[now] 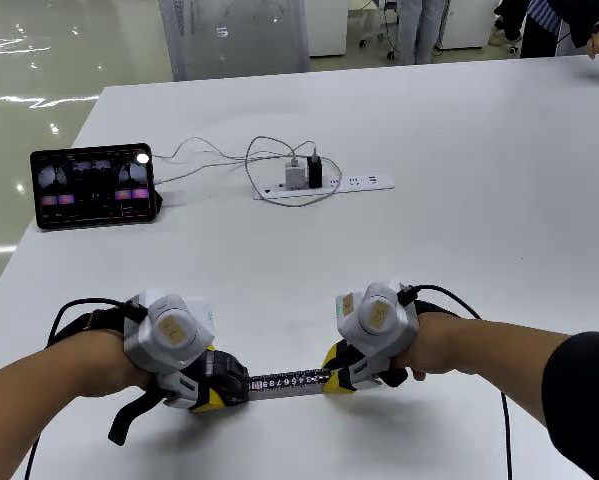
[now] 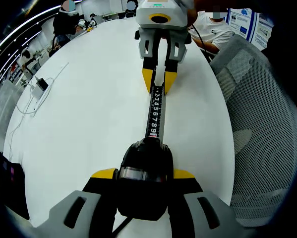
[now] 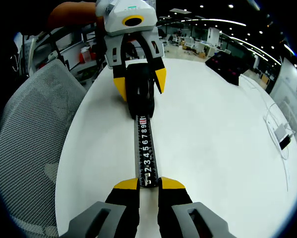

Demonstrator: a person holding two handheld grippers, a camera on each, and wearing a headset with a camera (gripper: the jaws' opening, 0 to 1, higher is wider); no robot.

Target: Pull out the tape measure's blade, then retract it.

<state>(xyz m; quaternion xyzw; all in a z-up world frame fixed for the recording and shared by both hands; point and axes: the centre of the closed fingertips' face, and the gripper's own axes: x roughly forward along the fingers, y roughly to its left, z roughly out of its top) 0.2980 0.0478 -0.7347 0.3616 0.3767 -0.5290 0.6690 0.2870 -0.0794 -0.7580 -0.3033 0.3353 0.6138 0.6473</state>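
Black-cased tape measure (image 2: 144,191) sat near the white table's (image 1: 459,180) front edge, clamped in your left gripper (image 2: 144,173). Your right gripper (image 3: 148,184) was closed on the blade (image 3: 145,144) tip. Only a short length was out, so further pulling probably remained, and retraction certainly did.

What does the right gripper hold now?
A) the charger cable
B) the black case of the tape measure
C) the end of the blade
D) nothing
C: the right gripper is shut on the end of the blade, and the left gripper grips the case.
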